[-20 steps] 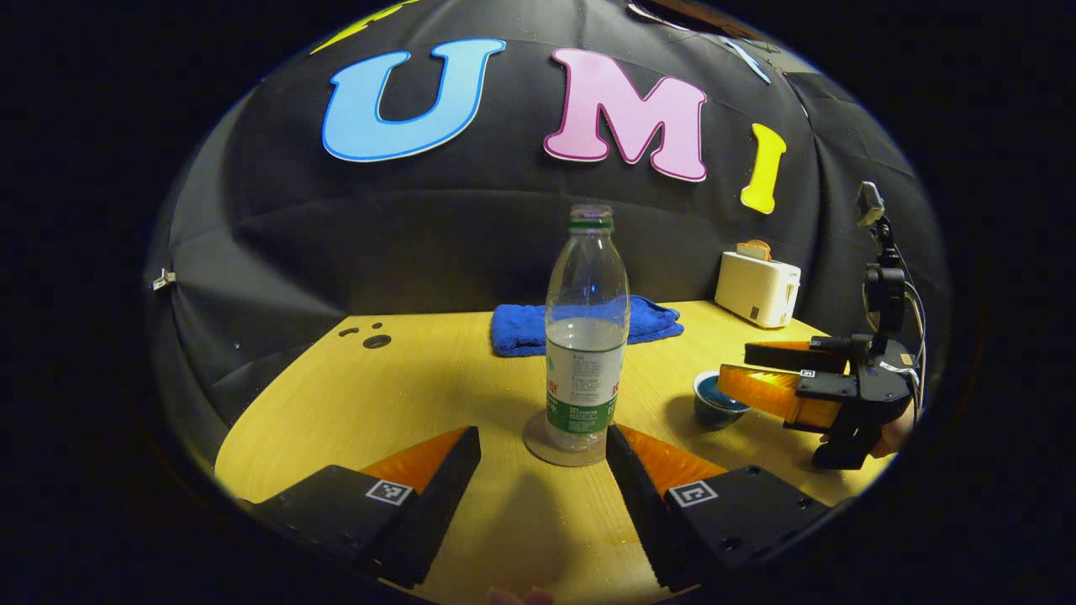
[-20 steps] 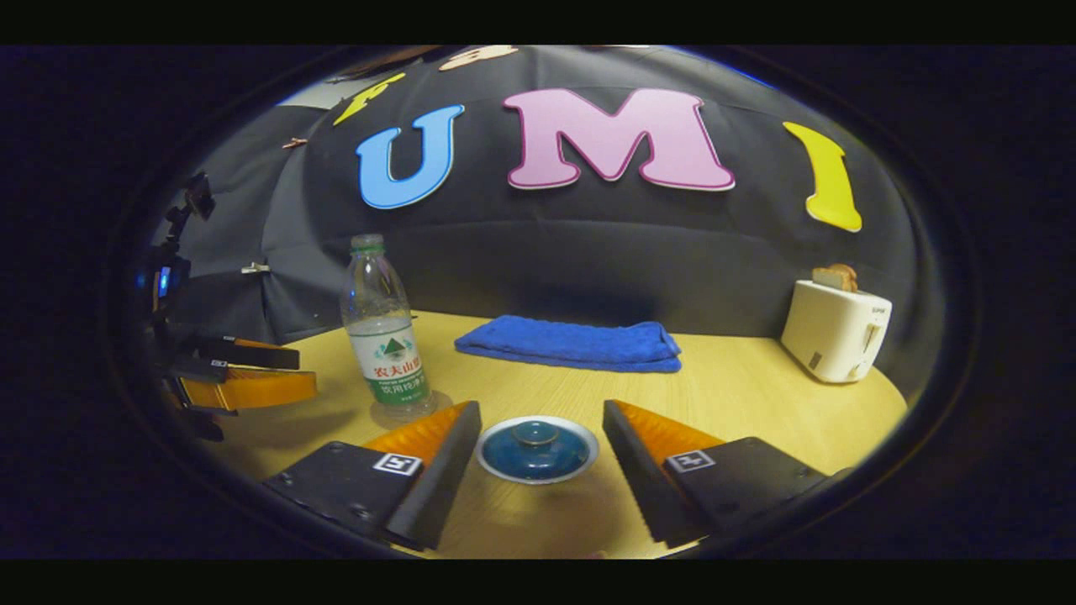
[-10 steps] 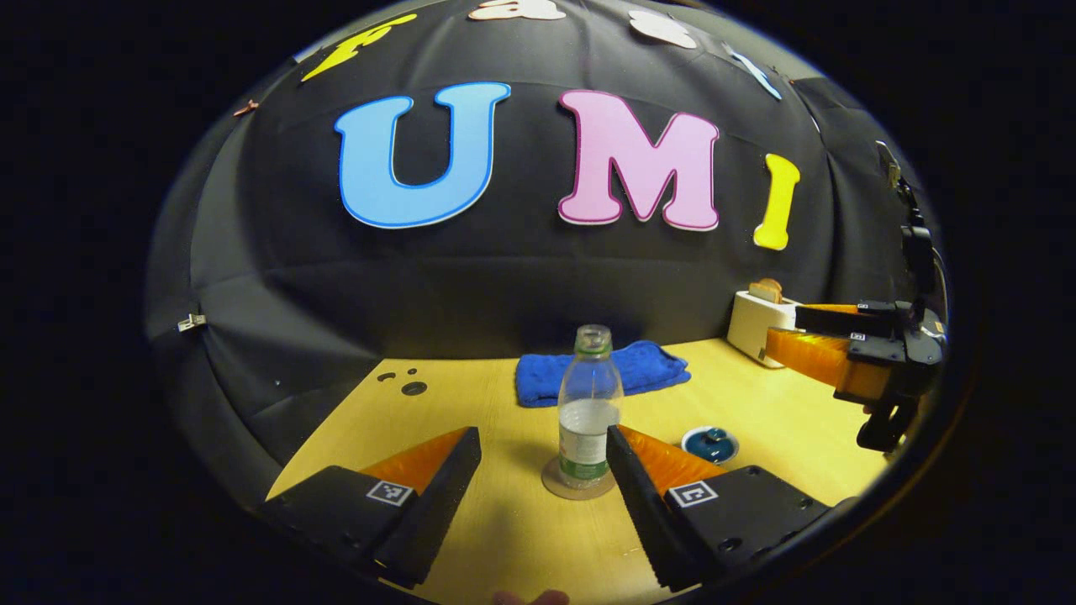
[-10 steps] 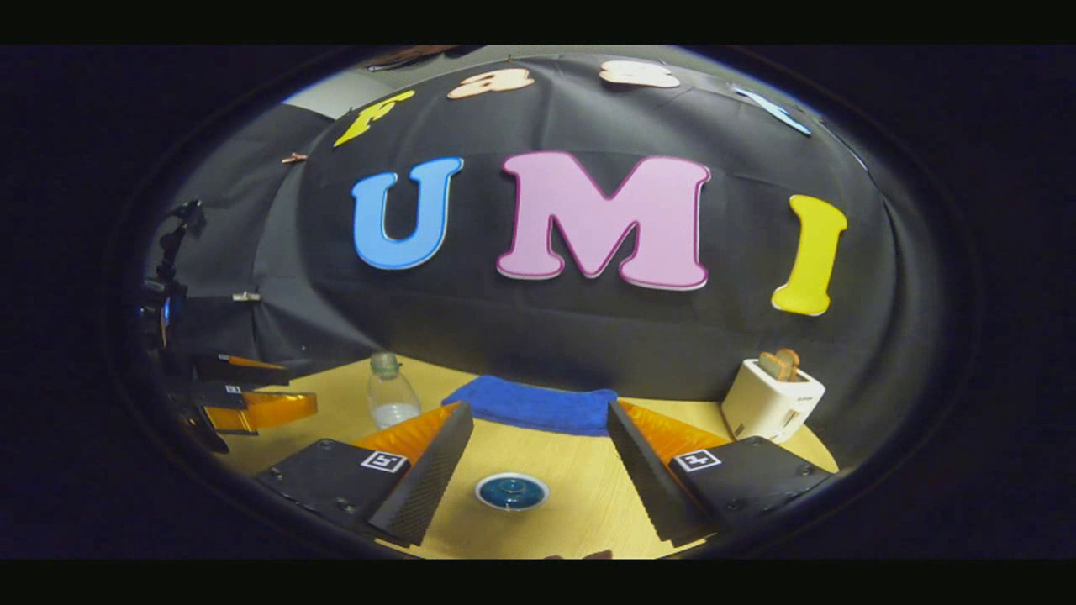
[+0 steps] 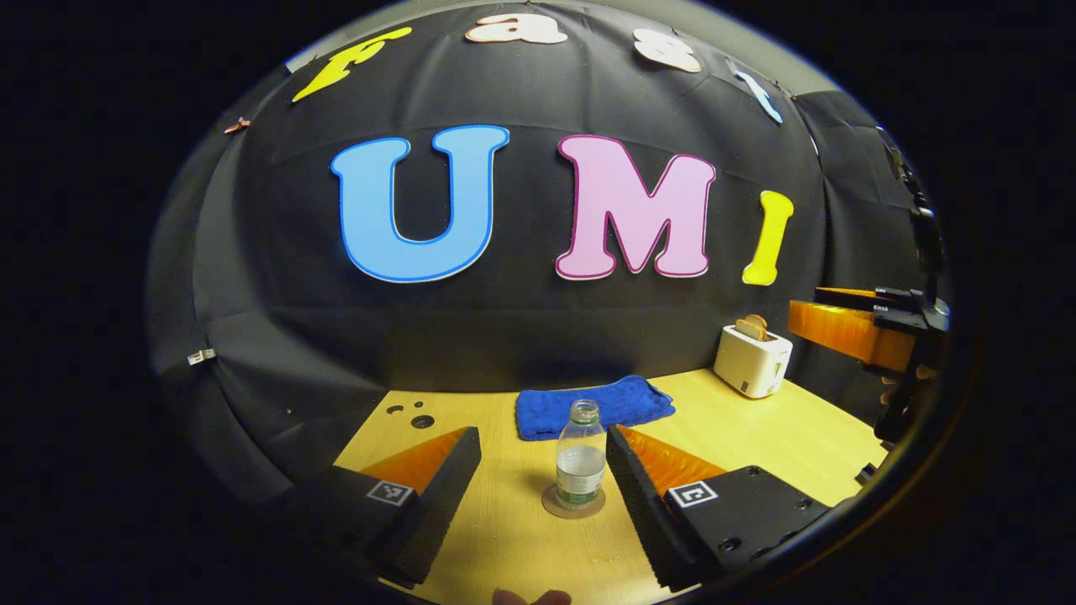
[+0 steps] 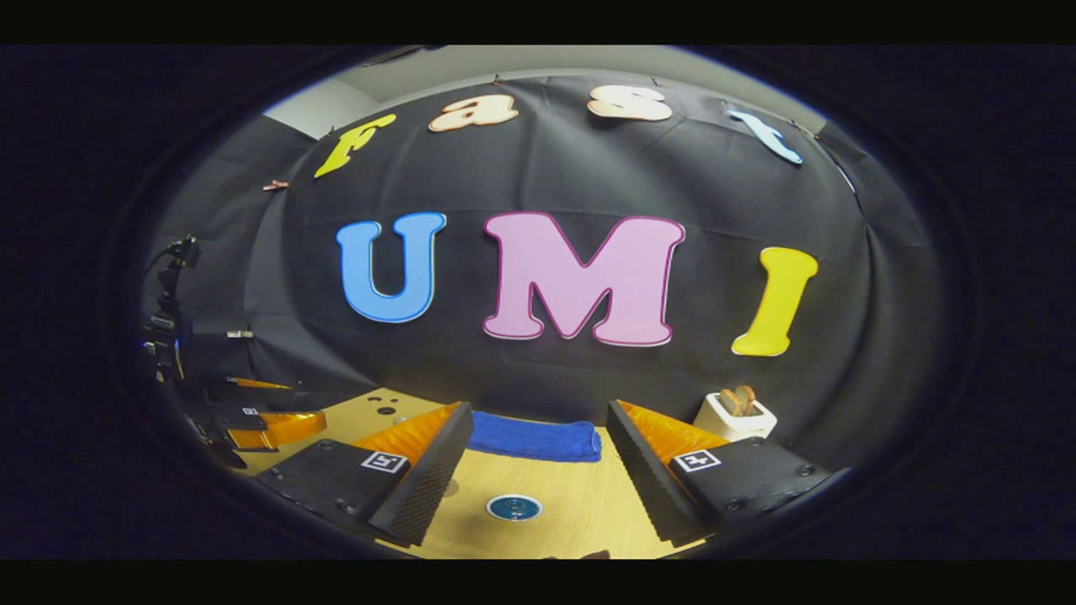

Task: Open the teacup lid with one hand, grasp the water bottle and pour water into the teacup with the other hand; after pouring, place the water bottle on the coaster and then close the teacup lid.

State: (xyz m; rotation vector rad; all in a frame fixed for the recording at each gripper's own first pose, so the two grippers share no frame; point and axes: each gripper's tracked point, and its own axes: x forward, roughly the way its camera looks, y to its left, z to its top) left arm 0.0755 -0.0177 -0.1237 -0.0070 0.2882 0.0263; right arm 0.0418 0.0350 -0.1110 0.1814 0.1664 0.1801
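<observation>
While both tools hang high above the worktop, each stands released with its jaws wide and nothing between them. Under the left tool (image 5: 543,487), toward the near edge, the bottle (image 5: 580,458) stands upright on the coaster (image 5: 573,507), uncapped and part full. Under the right tool (image 6: 533,470), also toward the near edge, sits the cup (image 6: 514,507) with its lid on, the knob at the centre too small to make out well.

Judging from this layout, the pour looks finished and both tools are clear of the work.

As for handling, the bottle is thin clear plastic: light, springy, and likely to dent or spill from the open neck if squeezed hard. Its labelled waist is the best place to take hold. The cup and lid look glazed, so hard, slick and breakable; the lid wants a gentle pinch on its knob and a straight lift.

Farther back, a blue towel (image 5: 593,405) lies by the far edge, and a toaster (image 5: 751,360) stands at the far right corner.
</observation>
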